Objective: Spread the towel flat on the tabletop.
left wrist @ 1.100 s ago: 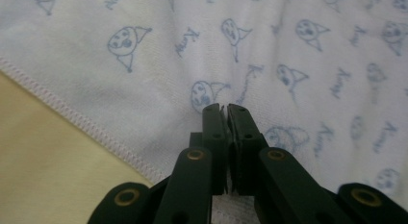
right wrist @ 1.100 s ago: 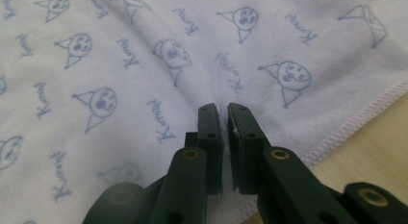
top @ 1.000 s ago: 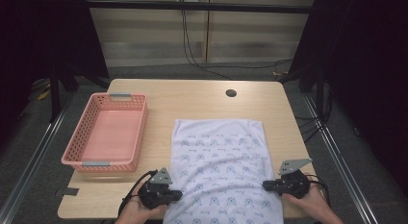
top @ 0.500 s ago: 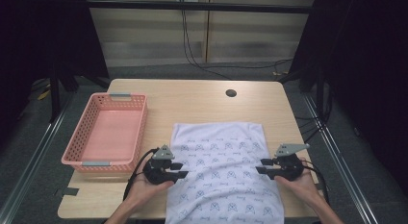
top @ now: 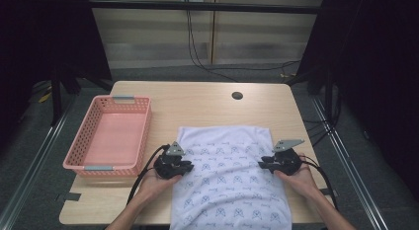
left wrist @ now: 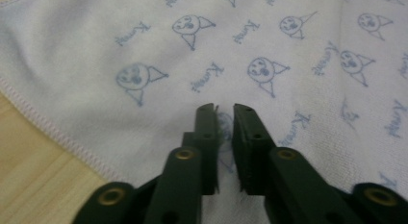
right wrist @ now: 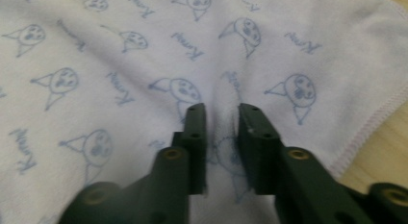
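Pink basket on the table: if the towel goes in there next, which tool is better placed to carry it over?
Left, probably. The left tool sits at the white blue-printed cloth towel's edge nearest the pink plastic mesh basket; the right tool is across the towel. Both tools have cloth between narrowly parted jaws.

Bare bench (top: 197, 104) lies open across the far side, broken by a small dark hole (top: 237, 95). The pink basket (top: 109, 136) blocks the left. The white cloth (top: 230, 175) covers the near middle.
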